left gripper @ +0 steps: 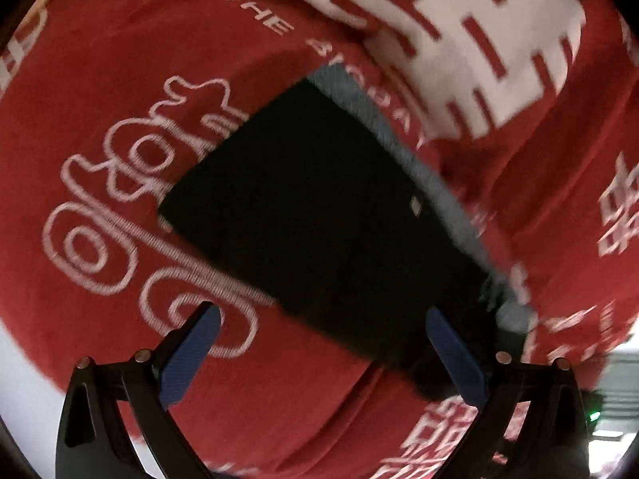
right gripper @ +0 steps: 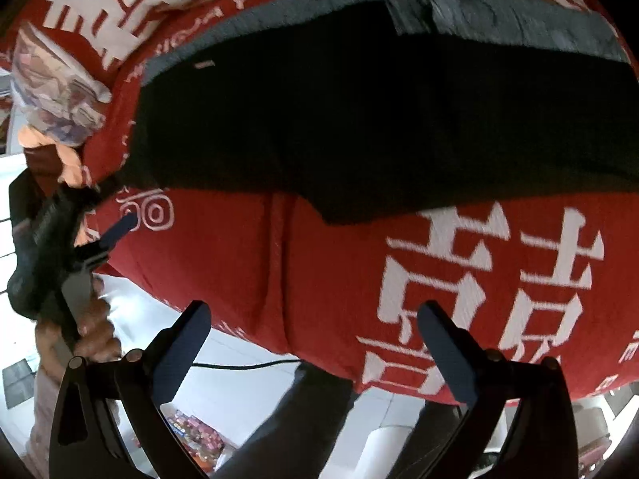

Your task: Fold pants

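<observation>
The black pants (left gripper: 319,215) lie folded flat on a red blanket (left gripper: 120,80), with a grey lining edge (left gripper: 399,139) showing along one side. My left gripper (left gripper: 323,343) is open and empty just above the pants' near corner. In the right wrist view the pants (right gripper: 379,119) stretch across the blanket with the grey waistband (right gripper: 499,16) at the far side. My right gripper (right gripper: 315,339) is open and empty, held over the blanket's near edge. The left gripper also shows in the right wrist view (right gripper: 120,227), at the left.
The red blanket (right gripper: 319,279) with white characters covers the bed. A white and red pillow (left gripper: 459,12) lies beyond the pants. A patterned cloth (right gripper: 56,92) sits at the left. White floor (right gripper: 247,343) and a black cable (right gripper: 247,365) lie below the bed edge.
</observation>
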The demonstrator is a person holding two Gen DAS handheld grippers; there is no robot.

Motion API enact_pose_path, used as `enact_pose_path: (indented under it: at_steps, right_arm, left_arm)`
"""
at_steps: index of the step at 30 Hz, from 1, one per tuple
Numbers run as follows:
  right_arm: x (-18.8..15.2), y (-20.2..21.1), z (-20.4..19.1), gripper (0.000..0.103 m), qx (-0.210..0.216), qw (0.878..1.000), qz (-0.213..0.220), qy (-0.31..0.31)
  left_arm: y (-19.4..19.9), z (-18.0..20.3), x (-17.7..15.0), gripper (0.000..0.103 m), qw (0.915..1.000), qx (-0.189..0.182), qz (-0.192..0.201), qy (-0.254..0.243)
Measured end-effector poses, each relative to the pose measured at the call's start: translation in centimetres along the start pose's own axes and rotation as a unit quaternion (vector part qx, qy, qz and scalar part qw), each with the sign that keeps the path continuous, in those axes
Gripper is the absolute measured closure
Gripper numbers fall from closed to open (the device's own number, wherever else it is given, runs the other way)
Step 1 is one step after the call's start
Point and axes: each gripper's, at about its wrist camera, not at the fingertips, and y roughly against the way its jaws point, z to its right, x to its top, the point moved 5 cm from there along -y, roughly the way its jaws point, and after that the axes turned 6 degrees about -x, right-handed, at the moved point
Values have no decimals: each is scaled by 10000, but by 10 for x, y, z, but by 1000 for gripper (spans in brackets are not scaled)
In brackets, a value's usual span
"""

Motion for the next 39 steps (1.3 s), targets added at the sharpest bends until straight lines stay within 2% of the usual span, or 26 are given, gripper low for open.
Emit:
enact_pose_path:
  at_steps: [4,7,11,16,19,23,24,27,29,30,31,32,33,34,36,37,38,39]
  right_arm:
    - [2,-8,-7,0,10,9998,-47,184]
    - [-2,-18,-7,0,23,9995,-161,253]
    - [-7,-26,-8,0,23,9994,-179,307]
    - [-8,-32,-11,0,72,9993,-128,336]
    - [-8,-33,-11,0,23,9994,-139,317]
    - [-2,-22,-11,0,-24,9994,103,335]
    - [0,-19,-10,0,-42,9993,132,341]
    - [10,-13,-5,0,-150,9990,243,353]
    - [22,-7,-2,0,-266,9980,388,416]
    - [26,-6,-2,0,-316,9975,433,451]
    - [33,-3,-2,0,-396,9968,487,505]
    - [45,2,-3,0,-477,9955,570,581]
    - [53,7,-6,0,-508,9949,612,620]
    - [65,13,-9,0,-540,9939,687,673]
    - [93,32,-23,0,-515,9915,874,817]
    - [102,39,-29,0,-493,9906,926,876]
    - [115,48,-40,0,-457,9890,992,1001]
    - [126,56,-53,0,-410,9874,1021,1140]
  left_arm:
    - [-11,-15,2,0,9995,-272,87,113]
    - [-24,-22,-13,0,9973,-662,91,306]
    - [-29,-21,-9,0,9922,-1086,346,496]
    - [-32,-22,0,0,9881,-1237,582,701]
    - [-29,-16,1,0,9889,-1149,590,735]
    - [-15,11,4,0,9906,-1070,830,187]
    - [-18,11,6,0,9914,-996,836,153]
    - [-37,-6,12,0,9945,-687,613,496]
    - [-41,-5,15,0,9955,-537,639,445]
    - [-42,-2,15,3,9968,-386,600,373]
    - [-44,1,14,15,9980,-115,564,275]
    - [-45,3,13,23,9978,327,567,113]
    - [-46,5,13,41,9968,547,584,5]
    - [-45,5,12,57,9937,931,594,-182]
    - [-44,9,10,62,9895,1213,597,-514]
    - [-44,13,9,63,9847,1387,664,-818]
    - [-45,24,4,63,9725,1717,744,-1385]
    - [-47,34,-2,64,9567,2035,835,-1904]
